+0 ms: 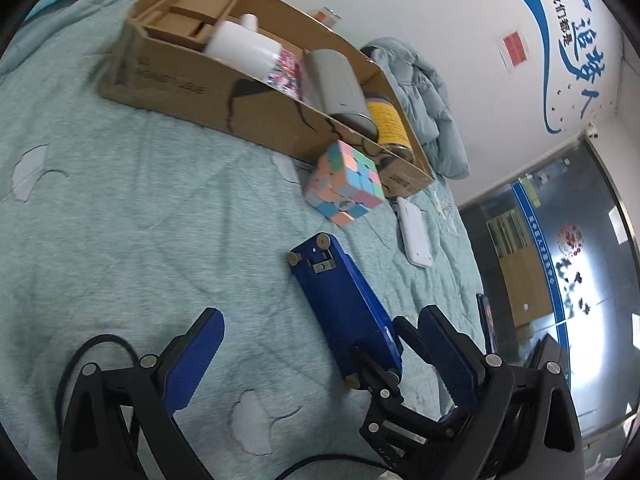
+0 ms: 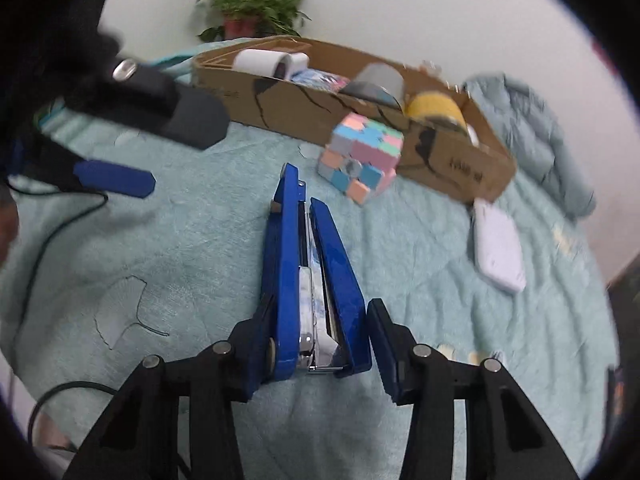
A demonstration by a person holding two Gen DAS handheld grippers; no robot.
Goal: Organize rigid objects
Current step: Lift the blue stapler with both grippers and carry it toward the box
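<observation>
Blue stapler (image 2: 316, 280) between fingers of right gripper (image 2: 320, 344), left pad touching, right pad just apart. Beyond stapler: pastel cube (image 2: 360, 156) against cardboard box (image 2: 296, 108). Right of stapler: white flat device (image 2: 498, 246). Left: other gripper's blue finger (image 2: 116, 178).

I see the stapler (image 2: 316, 276) lying on the bedspread (image 2: 180, 248) at frame centre, between my right gripper's (image 2: 320, 344) fingers. Cube (image 2: 362, 156) just beyond it, upper right, against the cardboard box (image 2: 304, 114). Bottle (image 1: 244, 46) and cans lie in the box. Phone (image 2: 498, 248) right of the stapler.
</observation>
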